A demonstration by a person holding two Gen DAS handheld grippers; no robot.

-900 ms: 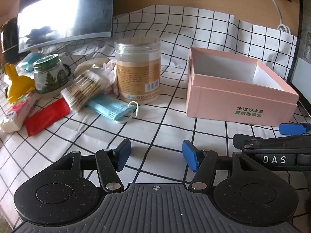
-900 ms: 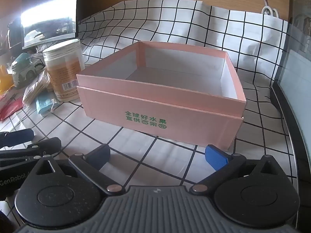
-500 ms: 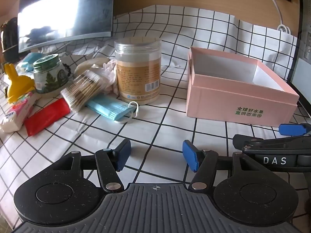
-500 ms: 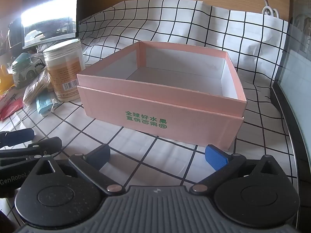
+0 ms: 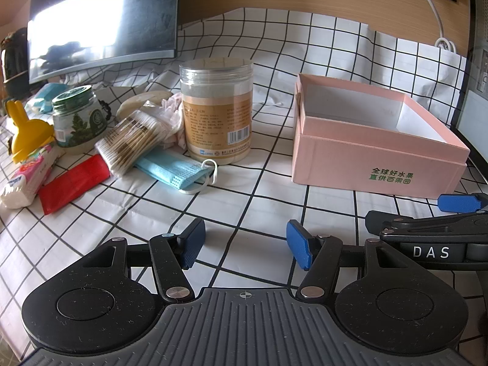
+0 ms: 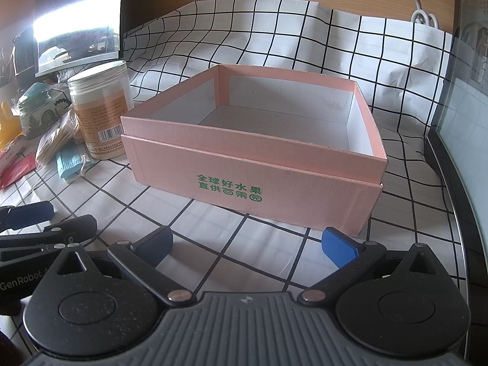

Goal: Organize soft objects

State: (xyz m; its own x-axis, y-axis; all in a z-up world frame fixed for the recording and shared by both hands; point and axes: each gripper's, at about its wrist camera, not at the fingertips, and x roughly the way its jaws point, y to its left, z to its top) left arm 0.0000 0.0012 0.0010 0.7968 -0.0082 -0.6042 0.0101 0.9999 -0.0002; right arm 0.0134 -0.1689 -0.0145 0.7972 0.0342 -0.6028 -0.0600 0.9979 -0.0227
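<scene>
A pink open box [image 5: 366, 164] stands empty on the checked cloth, right of a pile of items; it fills the middle of the right wrist view [image 6: 253, 164]. A folded blue face mask [image 5: 174, 170] lies in front of a clear jar [image 5: 216, 113], next to a bag of cotton swabs [image 5: 131, 140] and a crumpled pink cloth [image 5: 172, 113]. My left gripper [image 5: 244, 248] is open and empty, low over the cloth, short of the mask. My right gripper [image 6: 248, 244] is open and empty in front of the box.
A green-lidded jar [image 5: 76, 119], a yellow scoop [image 5: 24, 134], a tube [image 5: 27, 180] and a red packet [image 5: 73, 183] lie at the left. A dark monitor [image 5: 100, 21] stands behind. The right gripper's fingers [image 5: 457, 202] show at the left view's right edge.
</scene>
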